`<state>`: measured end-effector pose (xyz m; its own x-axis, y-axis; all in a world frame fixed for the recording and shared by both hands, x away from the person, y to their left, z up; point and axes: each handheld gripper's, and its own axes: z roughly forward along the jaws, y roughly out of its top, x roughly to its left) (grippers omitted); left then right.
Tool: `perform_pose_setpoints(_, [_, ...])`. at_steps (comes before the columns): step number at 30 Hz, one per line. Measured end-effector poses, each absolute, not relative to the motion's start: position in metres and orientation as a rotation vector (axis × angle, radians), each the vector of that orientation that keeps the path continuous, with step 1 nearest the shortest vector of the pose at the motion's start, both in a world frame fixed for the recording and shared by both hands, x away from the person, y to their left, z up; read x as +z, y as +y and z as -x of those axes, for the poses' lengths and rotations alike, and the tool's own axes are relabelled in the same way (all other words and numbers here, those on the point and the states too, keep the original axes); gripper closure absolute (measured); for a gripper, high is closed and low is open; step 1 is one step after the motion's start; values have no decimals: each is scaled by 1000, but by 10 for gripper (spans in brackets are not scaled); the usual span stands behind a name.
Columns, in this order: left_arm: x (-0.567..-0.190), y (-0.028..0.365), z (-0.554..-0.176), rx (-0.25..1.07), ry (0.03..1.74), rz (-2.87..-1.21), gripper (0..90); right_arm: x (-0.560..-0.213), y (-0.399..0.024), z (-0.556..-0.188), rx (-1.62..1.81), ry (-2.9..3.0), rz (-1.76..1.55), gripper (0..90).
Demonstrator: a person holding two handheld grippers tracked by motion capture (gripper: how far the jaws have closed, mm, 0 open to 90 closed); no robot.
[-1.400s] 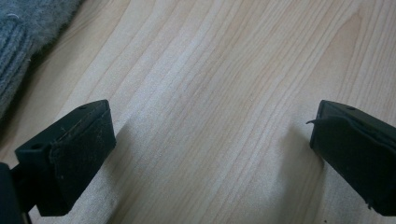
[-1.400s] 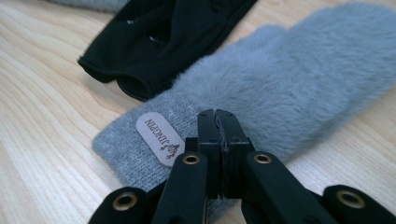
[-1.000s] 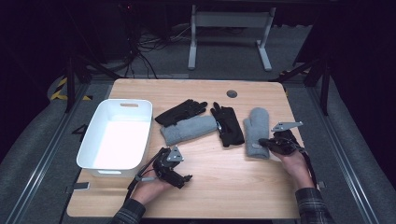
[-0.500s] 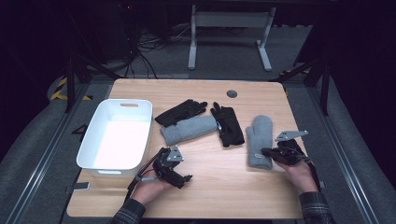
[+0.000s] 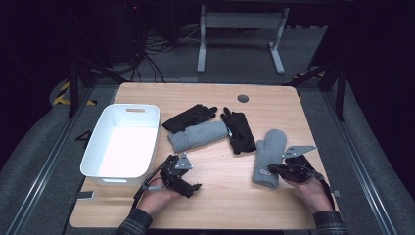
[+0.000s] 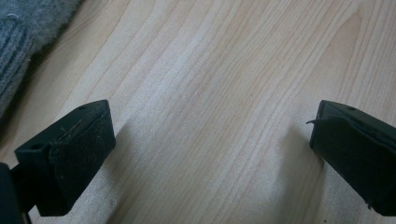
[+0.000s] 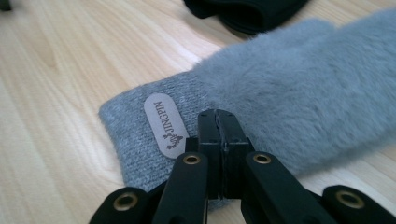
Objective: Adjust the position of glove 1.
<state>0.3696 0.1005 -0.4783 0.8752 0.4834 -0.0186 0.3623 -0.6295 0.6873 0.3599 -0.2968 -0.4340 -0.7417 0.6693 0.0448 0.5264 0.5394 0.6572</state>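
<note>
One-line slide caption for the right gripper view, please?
Right gripper shut on the cuff of a grey mitten lying on the wooden table.

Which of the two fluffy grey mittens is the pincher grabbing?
The grey mitten on the right, lying alone by the table's right edge. The right gripper pinches its cuff. The other grey mitten lies untouched between the black gloves.

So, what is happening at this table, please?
A person works with two handheld grippers. The right gripper is shut on the knit cuff of a grey mitten. The left gripper rests open on the wooden table, holding nothing, beside a white bin. A second grey mitten and two black gloves lie farther back.
</note>
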Motion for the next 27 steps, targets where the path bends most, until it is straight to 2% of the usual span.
perform_pose_setpoints(27, [-478, 100, -370, 215, 605, -2317, 3, -435, -227, -340, 1077, 2768, -708, 900])
